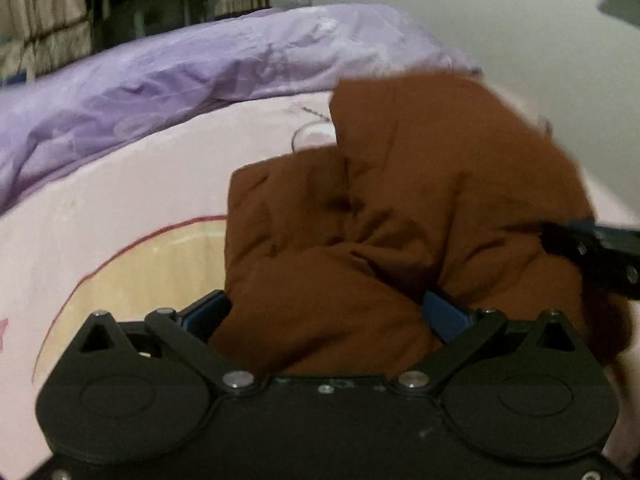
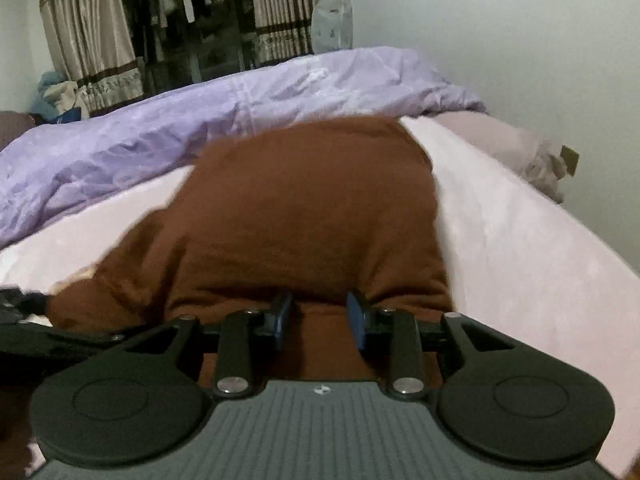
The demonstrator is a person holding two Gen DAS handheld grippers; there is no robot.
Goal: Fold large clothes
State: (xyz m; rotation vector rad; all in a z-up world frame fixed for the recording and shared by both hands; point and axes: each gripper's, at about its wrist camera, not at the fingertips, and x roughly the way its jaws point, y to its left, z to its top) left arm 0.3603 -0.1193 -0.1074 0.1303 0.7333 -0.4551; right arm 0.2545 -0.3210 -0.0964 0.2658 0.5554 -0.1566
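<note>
A rust-brown garment (image 1: 400, 216) lies heaped on a bed (image 1: 120, 208), near the bed's right edge and well short of the rumpled lilac duvet (image 1: 180, 76) along its far side. The cloth looks thick, soft and matte, bunched into rounded folds; the bed's cover is smooth pale pink with a printed curve.

The left hand-held gripper (image 1: 326, 312) is released, jaws spread wide around a mound of cloth. The right hand-held gripper (image 2: 319, 318) has its blue pads part-closed with brown cloth between them; whether they pinch it I cannot tell.

Risks, as I judge them: the bulky fabric may slip from a shallow pinch, or a jaw may catch several layers and skew the fold.
</note>
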